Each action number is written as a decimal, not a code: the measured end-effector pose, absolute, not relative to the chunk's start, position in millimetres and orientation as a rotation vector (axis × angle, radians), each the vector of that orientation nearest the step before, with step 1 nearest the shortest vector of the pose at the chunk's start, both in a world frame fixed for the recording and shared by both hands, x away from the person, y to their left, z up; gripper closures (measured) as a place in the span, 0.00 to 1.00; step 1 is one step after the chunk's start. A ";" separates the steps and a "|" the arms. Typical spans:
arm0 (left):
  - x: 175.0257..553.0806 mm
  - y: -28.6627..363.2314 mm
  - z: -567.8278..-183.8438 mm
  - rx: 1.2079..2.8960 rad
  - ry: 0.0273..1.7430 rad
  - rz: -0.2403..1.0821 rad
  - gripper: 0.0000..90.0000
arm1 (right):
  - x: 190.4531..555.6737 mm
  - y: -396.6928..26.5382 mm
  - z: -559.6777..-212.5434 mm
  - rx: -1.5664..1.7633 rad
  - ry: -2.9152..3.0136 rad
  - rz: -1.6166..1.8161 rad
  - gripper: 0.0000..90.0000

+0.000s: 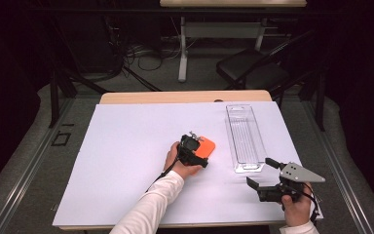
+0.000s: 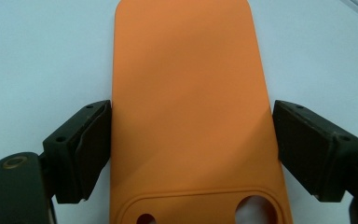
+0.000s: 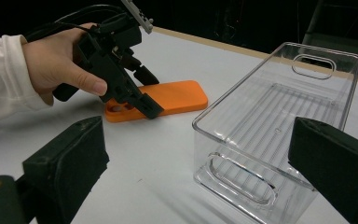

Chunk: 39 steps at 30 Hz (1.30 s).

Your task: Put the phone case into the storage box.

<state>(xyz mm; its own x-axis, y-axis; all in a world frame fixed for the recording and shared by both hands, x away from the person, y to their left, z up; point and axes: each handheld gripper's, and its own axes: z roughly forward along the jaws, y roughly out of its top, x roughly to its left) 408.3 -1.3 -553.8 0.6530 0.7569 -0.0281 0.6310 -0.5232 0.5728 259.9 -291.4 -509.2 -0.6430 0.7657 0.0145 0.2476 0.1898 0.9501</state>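
Note:
An orange phone case [image 1: 207, 145] lies flat, back up, on the white table cover [image 1: 126, 156]. My left gripper [image 1: 195, 152] points down over its camera-cutout end. In the left gripper view the case [image 2: 191, 70] fills the gap of that gripper [image 2: 191, 112], and both pads lie against its long edges. The right gripper view shows the same grip [image 3: 149, 93] on the case [image 3: 177, 98], held by a hand in a white sleeve. My right gripper [image 1: 260, 171] rests open near the front right corner, jaws wide [image 3: 196, 126], with nothing between them.
A clear, empty plastic bin [image 1: 246, 139] stands lengthwise right of the case, its near end [image 3: 233, 186] just ahead of my right gripper. The table's wooden edge [image 1: 185, 96] shows at the back. A dark chair [image 1: 248, 68] and another table stand beyond.

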 end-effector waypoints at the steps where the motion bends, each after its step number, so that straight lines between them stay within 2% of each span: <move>1: 408.3 -1.3 -553.8 2.322 1.076 0.303 0.17 | 259.9 -291.4 -509.2 0.946 2.001 1.460 0.04; 22: 406.2 7.3 -540.4 2.352 1.047 0.297 0.18 | 259.6 -291.8 -509.3 0.954 1.994 1.459 0.05; 29: 400.7 23.8 -520.1 2.295 1.059 0.245 0.18 | 260.3 -292.4 -510.0 0.957 1.990 1.458 0.05; 39: 373.7 58.8 -487.2 2.259 1.009 0.247 0.18 | 260.5 -294.5 -511.2 0.980 1.979 1.461 0.05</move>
